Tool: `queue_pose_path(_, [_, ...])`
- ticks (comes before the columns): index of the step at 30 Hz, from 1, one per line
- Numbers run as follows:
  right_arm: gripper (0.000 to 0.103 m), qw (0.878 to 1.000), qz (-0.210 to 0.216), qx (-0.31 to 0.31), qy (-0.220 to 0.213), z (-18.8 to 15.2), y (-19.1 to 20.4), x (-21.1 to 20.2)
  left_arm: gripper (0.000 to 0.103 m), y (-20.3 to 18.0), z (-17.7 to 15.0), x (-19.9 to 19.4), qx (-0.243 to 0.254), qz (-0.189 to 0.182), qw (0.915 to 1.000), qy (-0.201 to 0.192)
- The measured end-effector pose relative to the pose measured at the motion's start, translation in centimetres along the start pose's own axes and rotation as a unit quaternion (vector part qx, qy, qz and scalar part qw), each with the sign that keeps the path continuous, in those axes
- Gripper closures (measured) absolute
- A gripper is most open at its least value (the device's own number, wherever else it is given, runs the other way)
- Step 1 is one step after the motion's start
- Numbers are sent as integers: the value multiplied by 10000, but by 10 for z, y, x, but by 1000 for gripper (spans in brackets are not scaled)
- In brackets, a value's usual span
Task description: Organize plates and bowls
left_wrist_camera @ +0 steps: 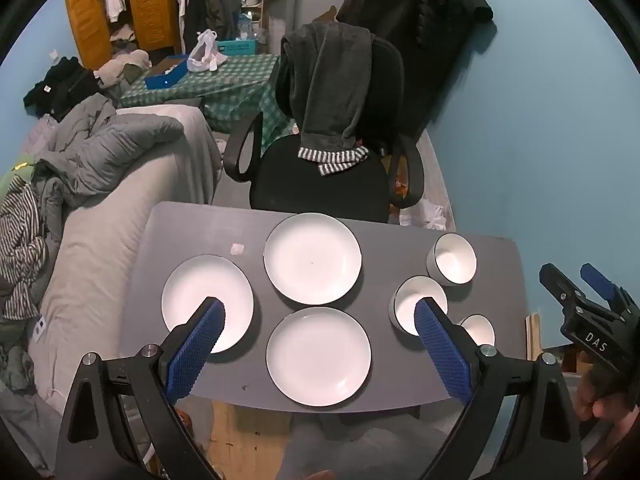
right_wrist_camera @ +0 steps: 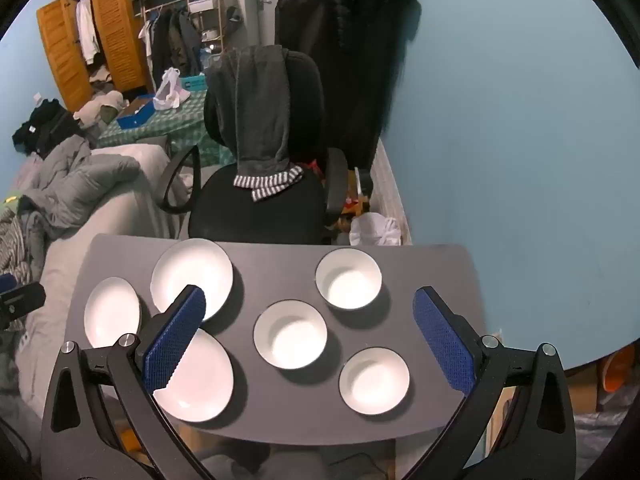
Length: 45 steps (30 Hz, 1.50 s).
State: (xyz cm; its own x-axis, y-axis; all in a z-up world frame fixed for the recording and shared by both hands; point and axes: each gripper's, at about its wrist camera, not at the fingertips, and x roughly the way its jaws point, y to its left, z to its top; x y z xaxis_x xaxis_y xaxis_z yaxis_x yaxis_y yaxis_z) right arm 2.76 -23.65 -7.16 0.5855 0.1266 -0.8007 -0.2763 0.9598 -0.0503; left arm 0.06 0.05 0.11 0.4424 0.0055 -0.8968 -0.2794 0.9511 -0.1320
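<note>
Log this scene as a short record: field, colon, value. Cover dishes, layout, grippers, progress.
surface: grey table
plates: three, white, flat, on the table's left side, e.g.
bowls: three, white, on the right side, e.g.
stacking: none; every dish lies apart
left gripper: open, empty, above the table
right gripper: open, empty, above the table
behind table: black chair with grey garment
progress: nothing grasped yet

Both wrist views look down and forward from above the near edge of the grey surface [left_wrist_camera: 200, 232], left view nearer the plates, right view nearer the bowls; both share the office chair [right_wrist_camera: 260, 200] beyond.
</note>
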Motion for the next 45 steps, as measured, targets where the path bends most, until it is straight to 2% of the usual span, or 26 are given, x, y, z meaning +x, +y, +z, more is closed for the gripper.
queue_pose_path(2, [1, 10000, 11, -6, 33, 0, 0, 0, 7, 0, 1, 0, -9, 4, 10000, -50])
queue_pose_path(3, [1, 10000, 16, -1, 28, 0, 0, 1, 7, 3, -3, -3, -35, -56, 9998, -195])
queue_pose_path(5, [1, 10000, 29, 8, 20, 0, 0, 1, 7, 1, -5, -3, -56, -37, 9998, -186])
queue_pose_path(8, [1, 10000, 44, 16, 13, 1, 0, 1, 7, 11, -3, -10, -115, -233, 9996, -127])
queue_pose_path(45, [1, 9999, 115, 41, 79, -2, 6, 3, 7, 20, 0, -10, -199, -395, 9990, -49])
